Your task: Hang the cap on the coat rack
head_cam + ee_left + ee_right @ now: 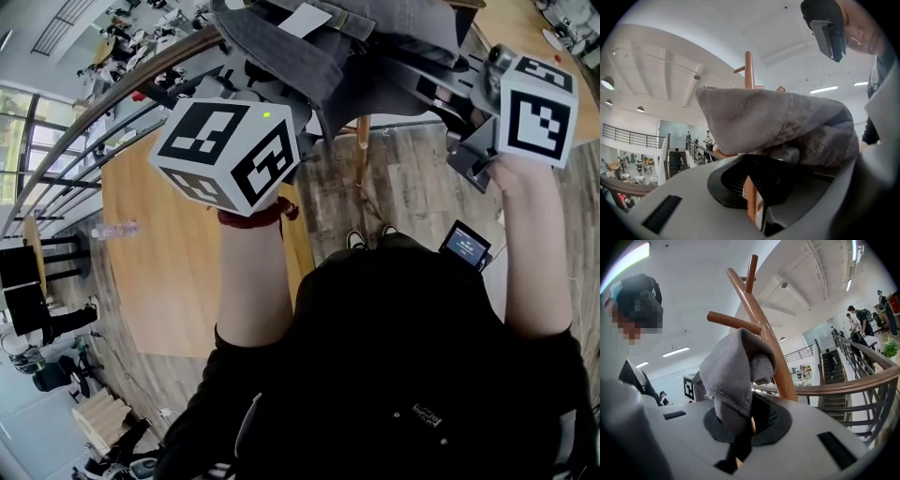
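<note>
A grey cap (319,47) with a white label inside is held up high between both grippers. In the left gripper view the cap (773,122) drapes over my left gripper (761,173), whose jaws close on its edge. My right gripper (740,423) is shut on a bunched fold of the cap (731,371). The wooden coat rack (759,315) rises just behind the cap, with its pegs above the cloth. Its pole (749,70) also stands behind the cap in the left gripper view, and shows below the cap (361,141) in the head view. Both marker cubes (230,155) (536,111) are raised.
A curved wooden railing (843,385) with metal bars runs behind the rack. Below lie a wood floor and a light wooden table (159,272) with a water bottle (114,229). A small device (466,246) hangs by the person's waist. People walk on the stairs (829,359).
</note>
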`<state>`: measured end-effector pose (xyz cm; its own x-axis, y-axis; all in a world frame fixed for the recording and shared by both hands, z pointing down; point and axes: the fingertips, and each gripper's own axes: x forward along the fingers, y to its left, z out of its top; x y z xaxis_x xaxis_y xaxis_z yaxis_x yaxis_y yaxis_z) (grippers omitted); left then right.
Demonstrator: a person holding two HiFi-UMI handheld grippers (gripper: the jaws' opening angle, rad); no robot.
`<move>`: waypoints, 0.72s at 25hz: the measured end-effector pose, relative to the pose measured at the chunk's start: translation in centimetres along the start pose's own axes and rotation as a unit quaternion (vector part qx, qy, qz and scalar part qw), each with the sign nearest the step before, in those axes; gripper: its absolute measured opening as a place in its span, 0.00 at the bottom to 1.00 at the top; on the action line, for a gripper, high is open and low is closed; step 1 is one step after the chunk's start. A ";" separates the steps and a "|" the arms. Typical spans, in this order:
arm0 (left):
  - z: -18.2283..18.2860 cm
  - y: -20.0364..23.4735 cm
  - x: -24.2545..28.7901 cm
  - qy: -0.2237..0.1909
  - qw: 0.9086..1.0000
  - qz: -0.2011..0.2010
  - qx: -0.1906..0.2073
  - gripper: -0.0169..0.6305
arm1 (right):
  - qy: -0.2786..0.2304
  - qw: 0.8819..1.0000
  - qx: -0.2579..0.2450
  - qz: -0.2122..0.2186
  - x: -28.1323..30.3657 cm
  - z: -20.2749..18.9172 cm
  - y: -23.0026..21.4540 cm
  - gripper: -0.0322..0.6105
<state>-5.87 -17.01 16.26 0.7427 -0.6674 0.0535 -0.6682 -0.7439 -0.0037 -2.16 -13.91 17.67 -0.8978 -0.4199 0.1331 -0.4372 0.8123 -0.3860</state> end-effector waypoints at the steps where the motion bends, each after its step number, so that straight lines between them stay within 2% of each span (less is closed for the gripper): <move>1: 0.3 -0.1 -0.2 -0.001 1.000 0.001 0.000 0.02 | -0.002 1.000 0.002 0.004 0.0 0.2 0.2 0.10; 8: 0.6 -0.3 -0.9 -0.004 1.000 0.009 0.007 0.02 | -0.003 0.999 0.019 0.027 0.1 0.0 0.8 0.10; 13: -1.6 -2.4 0.3 -0.001 1.000 0.015 0.005 0.02 | 0.008 0.999 0.018 0.034 -2.0 -2.3 -0.5 0.10; 18: -2.6 -3.6 -0.8 0.002 1.000 0.023 0.003 0.02 | 0.013 0.998 0.022 0.053 -2.6 -3.7 0.6 0.10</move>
<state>-4.17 -13.74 18.87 0.7104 -0.7016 0.0562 -0.7021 -0.7120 -0.0131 -0.27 -10.78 20.47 -0.9400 -0.3220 0.1130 -0.3379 0.8327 -0.4387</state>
